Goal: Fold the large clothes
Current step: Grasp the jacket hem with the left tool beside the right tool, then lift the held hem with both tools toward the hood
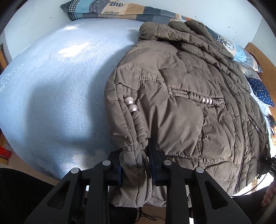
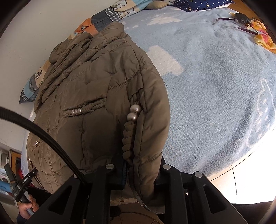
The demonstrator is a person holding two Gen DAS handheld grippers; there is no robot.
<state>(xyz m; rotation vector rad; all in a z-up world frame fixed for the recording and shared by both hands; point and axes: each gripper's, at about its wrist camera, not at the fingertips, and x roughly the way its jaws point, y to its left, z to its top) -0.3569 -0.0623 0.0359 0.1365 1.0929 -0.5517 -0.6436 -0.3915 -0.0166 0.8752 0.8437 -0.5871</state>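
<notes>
A brown quilted puffer jacket [image 1: 181, 103] with pearl-like beads lies on a light blue blanket [image 1: 60, 77] over a bed. In the left wrist view its left sleeve cuff [image 1: 132, 165] hangs over the bed's near edge, and my left gripper [image 1: 135, 168] is shut on it. In the right wrist view the same jacket [image 2: 89, 86] fills the left half, and my right gripper [image 2: 141, 174] is shut on the other sleeve cuff [image 2: 146, 172] at the near edge. Both cuffs droop below the jaws.
A patchwork quilt [image 1: 107, 8] is bunched along the white wall behind the jacket. A dark blue starry pillow [image 1: 260, 89] lies at the headboard. Glasses [image 2: 236, 22] and an orange cloth [image 2: 264, 36] rest on the blanket [image 2: 215, 86]. A hand [image 2: 27, 206] holds the other tool.
</notes>
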